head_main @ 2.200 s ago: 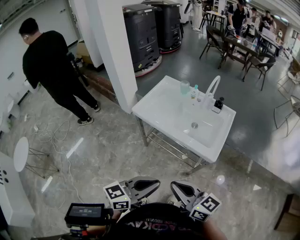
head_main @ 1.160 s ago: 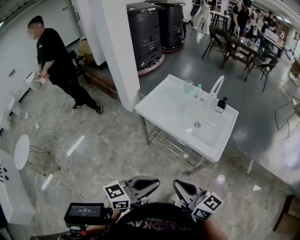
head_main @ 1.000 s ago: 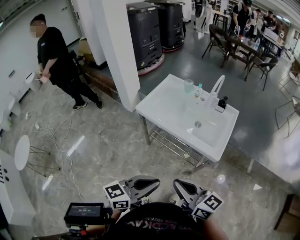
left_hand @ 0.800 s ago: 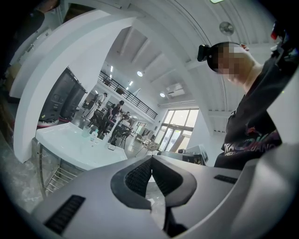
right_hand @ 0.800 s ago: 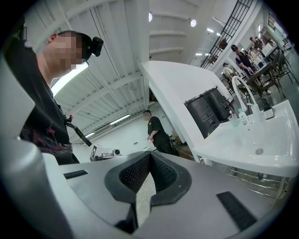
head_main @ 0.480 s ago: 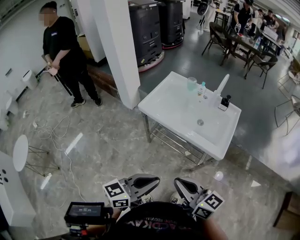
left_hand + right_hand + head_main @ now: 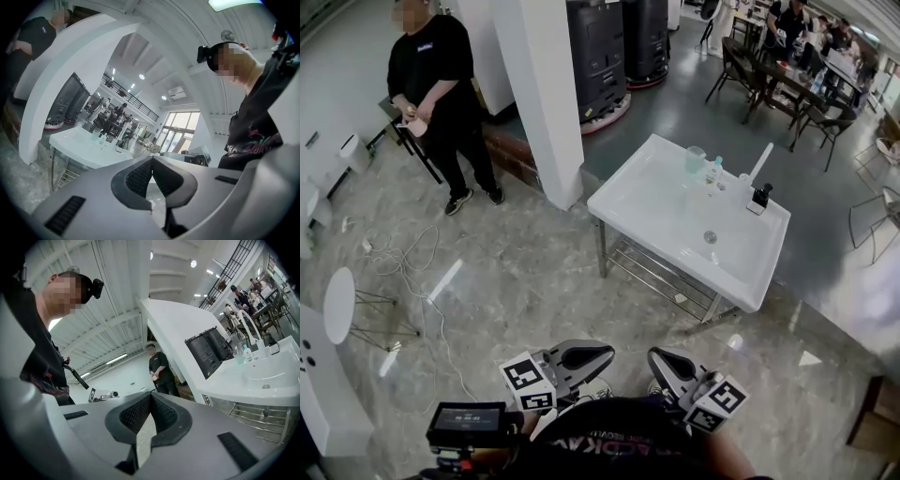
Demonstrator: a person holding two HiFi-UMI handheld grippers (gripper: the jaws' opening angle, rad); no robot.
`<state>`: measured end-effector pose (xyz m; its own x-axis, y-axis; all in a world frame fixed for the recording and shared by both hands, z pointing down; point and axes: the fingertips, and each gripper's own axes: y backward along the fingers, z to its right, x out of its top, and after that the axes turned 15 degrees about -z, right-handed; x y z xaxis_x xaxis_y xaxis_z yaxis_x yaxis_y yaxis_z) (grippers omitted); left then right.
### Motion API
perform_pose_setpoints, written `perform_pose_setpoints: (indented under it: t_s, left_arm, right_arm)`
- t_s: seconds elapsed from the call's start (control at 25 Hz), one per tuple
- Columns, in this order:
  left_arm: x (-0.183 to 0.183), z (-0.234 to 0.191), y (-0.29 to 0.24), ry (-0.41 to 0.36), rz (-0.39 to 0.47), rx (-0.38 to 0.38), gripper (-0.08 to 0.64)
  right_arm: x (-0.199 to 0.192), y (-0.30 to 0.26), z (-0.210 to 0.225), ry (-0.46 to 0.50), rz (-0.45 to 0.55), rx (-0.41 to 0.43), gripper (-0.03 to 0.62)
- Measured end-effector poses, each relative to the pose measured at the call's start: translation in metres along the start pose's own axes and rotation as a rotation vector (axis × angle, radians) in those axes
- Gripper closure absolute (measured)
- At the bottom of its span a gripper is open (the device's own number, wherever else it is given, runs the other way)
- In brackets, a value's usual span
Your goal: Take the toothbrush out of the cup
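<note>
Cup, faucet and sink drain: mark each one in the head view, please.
Cup (image 7: 695, 160), head view, on its clear side wall.
Faucet (image 7: 762, 161), head view, middle of white spout.
Sink drain (image 7: 710, 237), head view, its metal centre.

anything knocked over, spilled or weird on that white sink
Nothing stands out. The cup stands upright at the back of the sink, next to a small bottle and the faucet, and no spill shows on the white surface. From this far, what is in the cup is too small to tell.
</note>
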<state>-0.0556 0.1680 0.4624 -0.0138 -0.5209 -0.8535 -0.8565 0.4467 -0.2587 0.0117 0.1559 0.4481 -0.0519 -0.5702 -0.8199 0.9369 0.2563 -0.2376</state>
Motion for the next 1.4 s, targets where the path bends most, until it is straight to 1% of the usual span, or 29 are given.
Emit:
perform_pose_setpoints:
  t_s: [0.12, 0.28, 0.48, 0.68, 0.8, 0.92, 1.08, 1.4]
  left_arm:
    - [-0.001, -0.004, 0.01, 0.001, 0.005, 0.006, 0.552]
    - [-0.003, -0.007, 0.02, 0.007, 0.009, 0.009, 0.552]
    - [-0.004, -0.01, 0.015, 0.018, 0.015, 0.008, 0.552]
    - [0.001, -0.014, 0.0, 0.023, 0.005, 0.006, 0.552]
    - [0.009, -0.023, -0.01, 0.025, 0.002, 0.021, 0.552]
    - [0.021, -0.033, -0.024, 0.026, 0.0, 0.029, 0.552]
    - [0.036, -0.043, -0.049, 0.007, -0.018, 0.032, 0.552]
    - [0.056, -0.069, -0.098, -0.006, -0.03, 0.069, 0.552]
  right_arm:
    - [-0.008, -0.008, -0.001, 0.006, -0.027, -0.014, 0.584]
    - [-0.002, -0.017, -0.009, -0.005, 0.0, 0.0, 0.584]
    - [-0.003, -0.017, -0.006, -0.003, -0.016, -0.005, 0.584]
    - [-0.001, -0.01, 0.014, -0.016, -0.033, -0.023, 0.584]
    - [0.005, -0.009, 0.028, -0.013, -0.042, -0.014, 0.584]
    - [0.017, -0.005, 0.042, -0.025, -0.026, 0.0, 0.584]
    - [0.029, 0.005, 0.072, -0.037, -0.023, -0.008, 0.584]
    - [0.049, 0.022, 0.125, -0.036, -0.017, 0.014, 0.584]
